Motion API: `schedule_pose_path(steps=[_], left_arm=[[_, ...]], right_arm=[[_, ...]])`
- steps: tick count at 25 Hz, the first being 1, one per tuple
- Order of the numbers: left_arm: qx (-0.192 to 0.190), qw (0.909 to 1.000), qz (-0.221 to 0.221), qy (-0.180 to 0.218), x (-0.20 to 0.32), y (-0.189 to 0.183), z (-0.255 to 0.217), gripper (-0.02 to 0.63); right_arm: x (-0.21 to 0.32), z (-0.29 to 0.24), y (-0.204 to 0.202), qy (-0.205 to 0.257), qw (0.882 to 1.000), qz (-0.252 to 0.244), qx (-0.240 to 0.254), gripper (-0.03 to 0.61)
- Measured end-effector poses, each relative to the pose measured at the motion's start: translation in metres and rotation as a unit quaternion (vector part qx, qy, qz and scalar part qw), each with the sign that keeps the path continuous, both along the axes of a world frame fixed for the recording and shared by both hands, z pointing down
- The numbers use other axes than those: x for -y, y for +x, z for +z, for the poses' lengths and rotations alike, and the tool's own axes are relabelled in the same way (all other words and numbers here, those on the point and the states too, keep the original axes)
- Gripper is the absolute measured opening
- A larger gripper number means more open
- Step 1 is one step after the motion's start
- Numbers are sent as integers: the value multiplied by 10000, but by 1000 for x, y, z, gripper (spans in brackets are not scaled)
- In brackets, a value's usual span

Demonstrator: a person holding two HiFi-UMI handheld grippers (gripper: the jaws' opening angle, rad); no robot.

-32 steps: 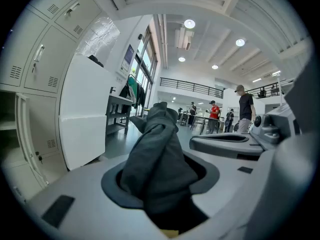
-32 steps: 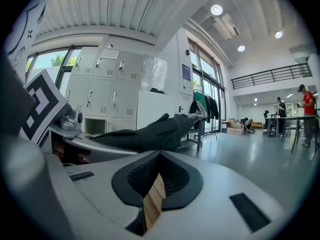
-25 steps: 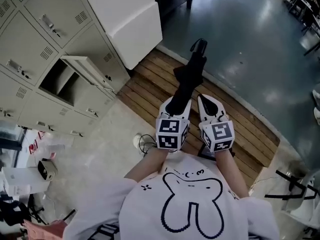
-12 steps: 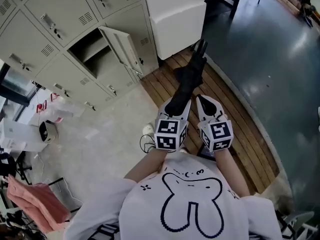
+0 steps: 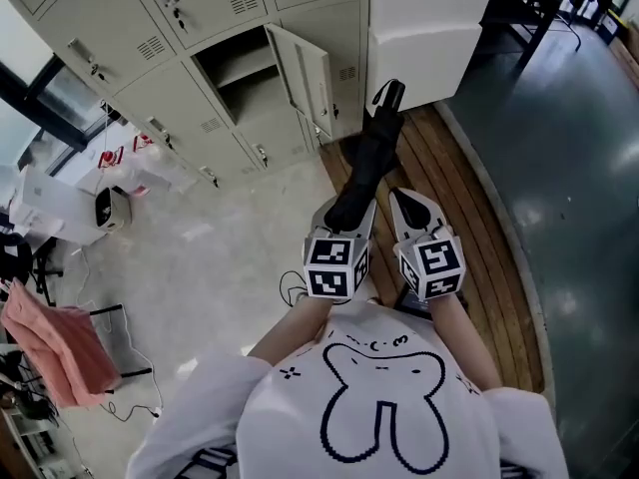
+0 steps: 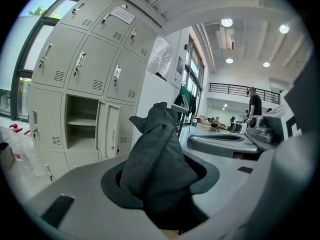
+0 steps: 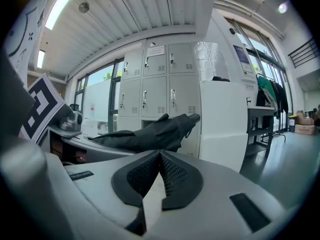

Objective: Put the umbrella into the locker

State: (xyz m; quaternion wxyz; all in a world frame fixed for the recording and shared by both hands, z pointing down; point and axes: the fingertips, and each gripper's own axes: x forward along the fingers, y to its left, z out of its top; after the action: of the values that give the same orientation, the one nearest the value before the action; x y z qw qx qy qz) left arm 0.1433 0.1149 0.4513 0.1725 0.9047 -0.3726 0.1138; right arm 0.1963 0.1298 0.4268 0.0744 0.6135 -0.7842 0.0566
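A folded black umbrella sticks forward out of my left gripper, which is shut on its lower end. In the left gripper view the umbrella fills the space between the jaws. The right gripper is held just to the right of it, jaws shut with nothing between the pads; in its view the umbrella lies across to the left. The open locker with a shelf inside and its door swung out stands ahead, slightly left; it also shows in the left gripper view as an open locker.
A grey bank of closed lockers runs along the upper left. A white cabinet stands right of the open locker. Wooden decking and a dark floor lie right. Bags and a pink cloth sit left.
The view has swung round to the left: the open locker has come from the far left to nearly straight ahead. Both grippers keep the same pose, the left still holding the umbrella.
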Motion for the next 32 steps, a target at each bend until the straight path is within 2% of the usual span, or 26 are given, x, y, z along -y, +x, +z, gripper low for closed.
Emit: schedule_pose_path(steps=[13, 19, 25, 32], left_arm=[[5, 9954, -952, -77, 41, -63, 5, 210], [-4, 9887, -1488, -165, 62, -105, 8, 210], [23, 9799, -1969, -329, 93, -146, 18, 210], [3, 9732, -2256, -436, 150, -182, 28, 210]], right_arm=[[51, 1, -41, 7, 9977, -681, 62, 11], [79, 7, -82, -77, 9926, -1207, 68, 11], [107, 22, -120, -227, 9838, -1763, -214, 11], [164, 35, -142, -456, 9821, -1825, -24, 11]])
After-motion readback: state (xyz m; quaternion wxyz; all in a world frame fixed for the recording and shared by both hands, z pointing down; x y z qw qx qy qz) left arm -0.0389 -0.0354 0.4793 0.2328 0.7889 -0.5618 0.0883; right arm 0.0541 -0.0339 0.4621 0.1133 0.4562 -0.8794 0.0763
